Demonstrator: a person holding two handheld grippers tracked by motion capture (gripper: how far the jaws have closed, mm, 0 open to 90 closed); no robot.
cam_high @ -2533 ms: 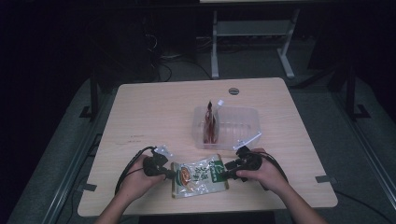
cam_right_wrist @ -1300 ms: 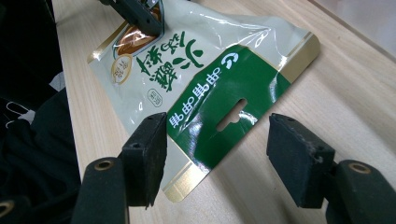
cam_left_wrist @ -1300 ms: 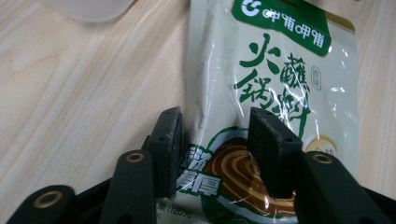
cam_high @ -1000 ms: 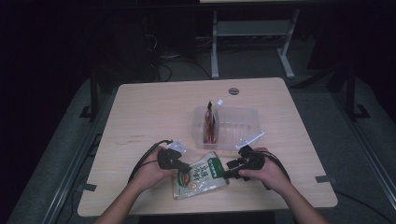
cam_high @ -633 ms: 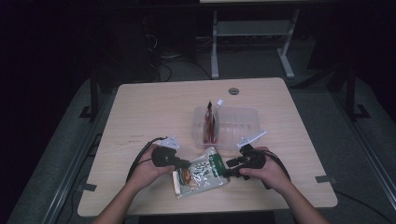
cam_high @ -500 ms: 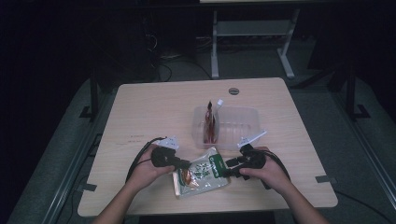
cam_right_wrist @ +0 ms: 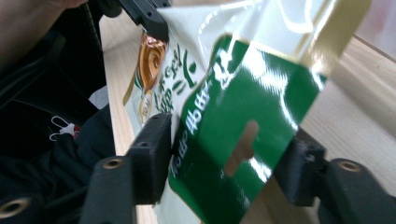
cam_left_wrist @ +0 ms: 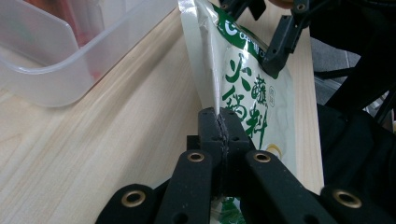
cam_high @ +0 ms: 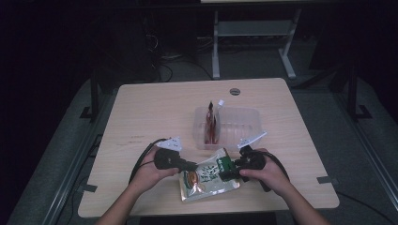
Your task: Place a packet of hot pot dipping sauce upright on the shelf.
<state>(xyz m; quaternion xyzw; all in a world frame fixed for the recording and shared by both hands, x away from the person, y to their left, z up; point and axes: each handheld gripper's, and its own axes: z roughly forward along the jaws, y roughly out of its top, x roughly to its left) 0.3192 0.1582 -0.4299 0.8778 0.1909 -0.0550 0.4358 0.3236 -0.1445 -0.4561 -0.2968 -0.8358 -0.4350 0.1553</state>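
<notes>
Clear plastic bin (cam_high: pixel 244 123), red packet (cam_high: pixel 212 123) inside.

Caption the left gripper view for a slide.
Left hand-held gripper pinches the green-and-white snack packet's edge beside a clear plastic tub.

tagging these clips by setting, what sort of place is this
Probably a lab or workshop set up for recording. A bare wooden table stands alone in a dark room, cables trail across the floor behind it, and a metal stand sits farther back. Nothing looks domestic.
</notes>
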